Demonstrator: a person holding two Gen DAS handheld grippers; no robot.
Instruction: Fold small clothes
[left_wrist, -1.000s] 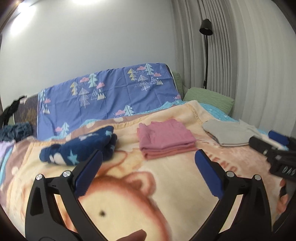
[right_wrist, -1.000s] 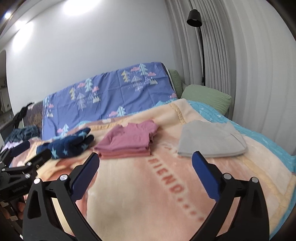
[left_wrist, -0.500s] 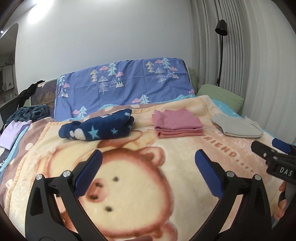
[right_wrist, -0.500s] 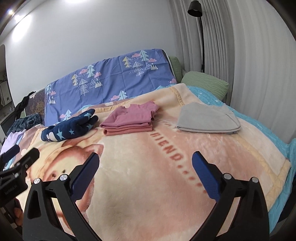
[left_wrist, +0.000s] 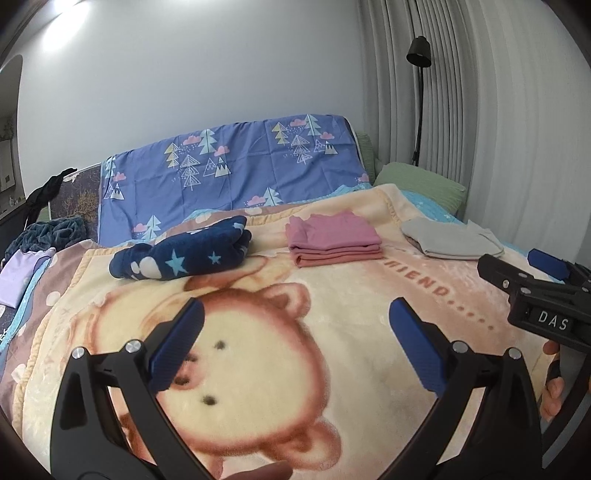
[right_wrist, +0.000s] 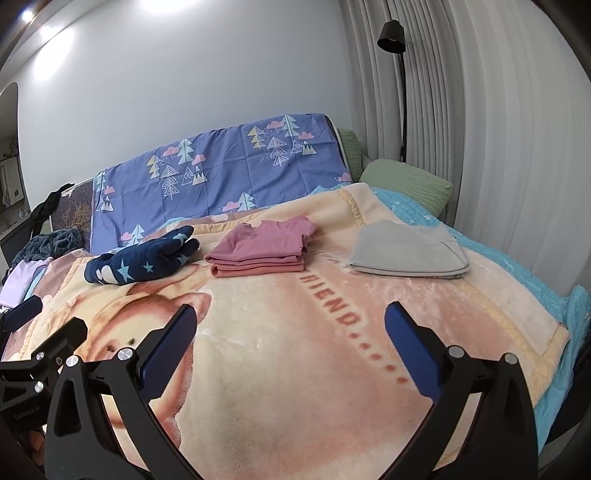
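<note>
Both my tools spread, empty: left tool (left_wrist: 295, 339), right tool (right_wrist: 288, 336). Folded navy garment (left_wrist: 184, 254), pink garment (left_wrist: 332, 243), grey garment (right_wrist: 406, 254) sit ahead, well beyond the tips. Risk: fluffy blanket (left_wrist: 332, 332) snagging a low reach, undoing folds.

navy (left_wrist: 184, 256), pink (left_wrist: 334, 240), grey (left_wrist: 448, 242) clothes folded, in row

Blanket (left_wrist: 332, 332): cream and peach, brown bear face, reddish lettering. Far left garment (left_wrist: 184, 254): navy, pale blue stars, white blobs. Middle folded garment (left_wrist: 334, 245): dusty pink, plain. Far right folded garment (left_wrist: 448, 242): light grey, plain. Sheet over headboard (left_wrist: 236, 181): violet-blue, printed with white and yellow trees, pink clouds. Pillow (left_wrist: 421, 184): green. Floor lamp (left_wrist: 419, 55): black. Curtain (left_wrist: 498, 129): white. Gripper pads (left_wrist: 413, 343): blue on black frames.
</note>
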